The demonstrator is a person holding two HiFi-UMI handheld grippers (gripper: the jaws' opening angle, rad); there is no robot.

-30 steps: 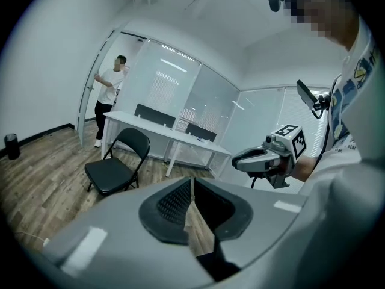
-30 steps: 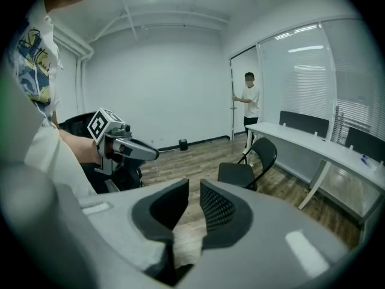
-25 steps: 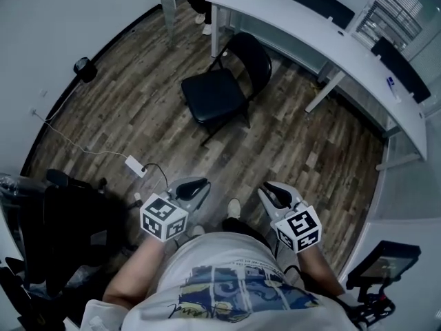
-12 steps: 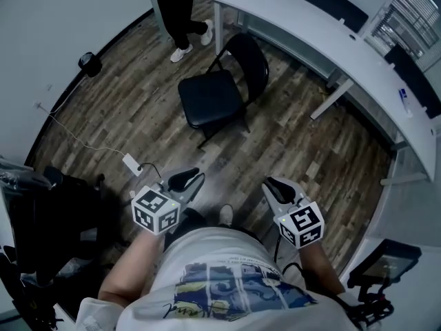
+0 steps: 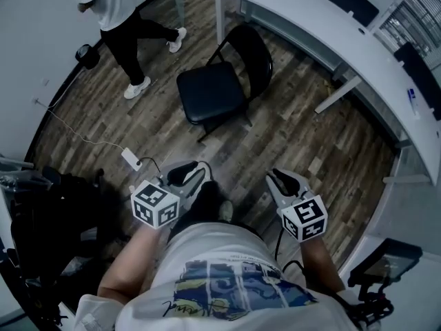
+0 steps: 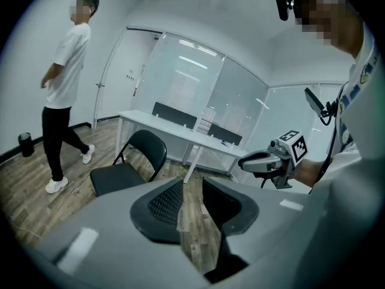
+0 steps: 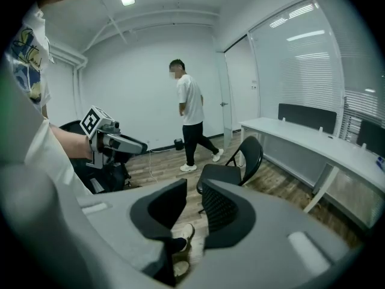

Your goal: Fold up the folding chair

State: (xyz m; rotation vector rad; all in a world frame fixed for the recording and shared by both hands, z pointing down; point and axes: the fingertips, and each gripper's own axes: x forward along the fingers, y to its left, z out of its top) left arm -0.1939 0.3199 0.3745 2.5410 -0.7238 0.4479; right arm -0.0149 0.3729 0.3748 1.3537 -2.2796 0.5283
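The black folding chair (image 5: 209, 92) stands unfolded on the wood floor, in front of the white desk; it also shows as the chair (image 6: 128, 166) and the chair (image 7: 232, 165) in the gripper views. My left gripper (image 5: 192, 174) hovers well short of it. Its jaws have just been opening, with a narrow gap and nothing between them. The left gripper (image 6: 192, 191) points toward the chair's right side. My right gripper (image 5: 284, 181) is held level with the left one, also far from the chair. In its own view the right gripper (image 7: 194, 202) is open and empty.
A long white desk (image 5: 307, 21) runs behind the chair. A person (image 5: 122, 23) walks across the floor at the upper left. A white adapter with a cable (image 5: 131, 159) lies left of my left gripper. Black equipment (image 5: 56, 214) stands at the left.
The person has walked from the top edge down to the upper left. Both grippers have shifted a little toward the chair. The left jaws stand slightly wider.
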